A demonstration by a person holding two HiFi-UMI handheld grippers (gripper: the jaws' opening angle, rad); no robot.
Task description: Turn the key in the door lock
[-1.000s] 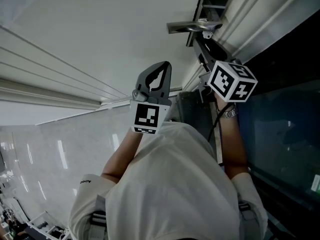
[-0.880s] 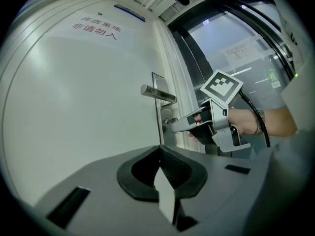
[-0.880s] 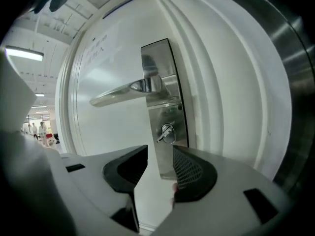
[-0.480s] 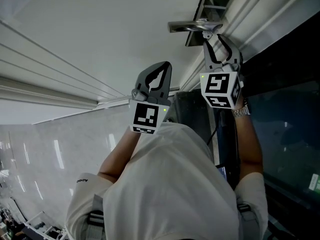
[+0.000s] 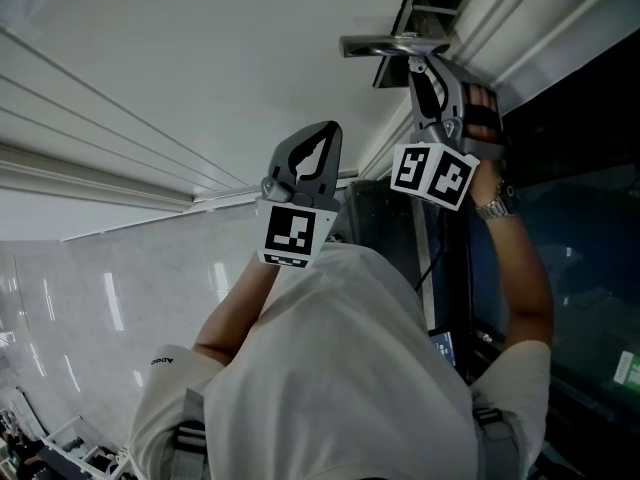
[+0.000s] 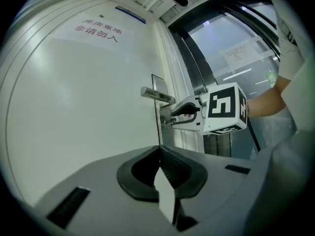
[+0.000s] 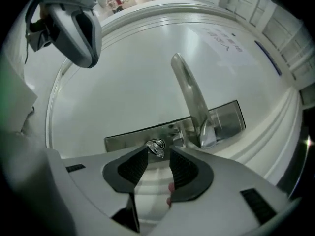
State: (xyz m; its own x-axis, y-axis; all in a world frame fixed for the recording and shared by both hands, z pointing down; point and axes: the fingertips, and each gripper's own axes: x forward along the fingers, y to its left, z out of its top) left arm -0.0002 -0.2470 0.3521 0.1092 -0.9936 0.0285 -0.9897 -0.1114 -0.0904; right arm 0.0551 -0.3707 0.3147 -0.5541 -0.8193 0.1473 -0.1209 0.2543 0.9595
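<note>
Right hand-held gripper [image 7: 162,154] has rolled about a quarter turn since a second ago: its marker cube [image 5: 432,175] now shows different faces to the head view, and the forearm with the wristwatch [image 5: 495,208] has swung out to the right. Its tips sit at about the same spot, just under the lever handle [image 5: 385,46]. Left hand-held gripper [image 6: 158,150] hasn't shifted; it is held level, well short of the white door [image 5: 200,48], off to the side of the lock, with its tips meeting and nothing between the pads. On the right one the jaws stand clearly apart, stacked one above the other as seen from the left gripper view. The key [image 7: 156,147] is in the cylinder on the steel lock plate [image 7: 133,139], right beside the handle's base. Its bow sits between the two jaw tips, up against the tip on the picture's left, with a visible gap to the other pad, so it reads as straddled, not clamped. I can't tell from these views how the key's bow is turned. A fingertip of the person's hand shows pink in the gap behind the pads. Red lettering [image 6: 101,29] is printed high on the door, and a dark-framed glass panel [image 6: 231,58] runs alongside the door frame.
</note>
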